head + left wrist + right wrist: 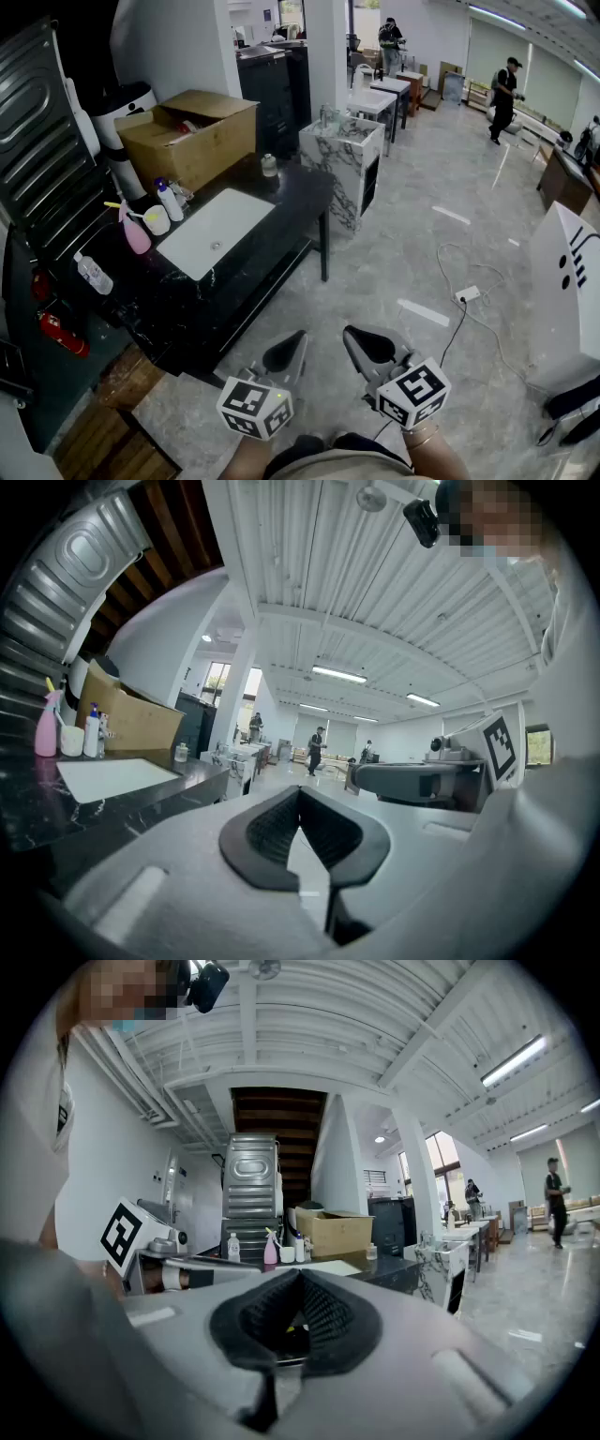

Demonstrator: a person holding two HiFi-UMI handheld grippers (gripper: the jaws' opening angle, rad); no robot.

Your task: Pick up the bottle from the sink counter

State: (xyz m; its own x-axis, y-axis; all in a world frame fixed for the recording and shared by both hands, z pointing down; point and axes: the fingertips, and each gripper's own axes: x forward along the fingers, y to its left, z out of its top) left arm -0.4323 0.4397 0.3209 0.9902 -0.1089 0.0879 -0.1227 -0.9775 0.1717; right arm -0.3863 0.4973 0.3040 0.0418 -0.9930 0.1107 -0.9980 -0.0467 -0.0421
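Left gripper (296,339), right gripper (351,334): fingers (264,834) together, empty; clear bottle (93,273) on sink counter (281,202)

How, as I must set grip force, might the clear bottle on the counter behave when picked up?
The clear bottle looks like thin plastic, so probably light and squashy. Tall and narrow, it may tip if nudged. Its smooth round side could slip.

The room is bright and evenly lit by long ceiling lamps (511,1061), with daylight from windows (439,1157) at the far side. The pale floor (422,262) gives soft reflections, while the black counter (291,197) stays dark. Both gripper views bend strongly toward dark, round corners, and their nearest parts are out of focus.
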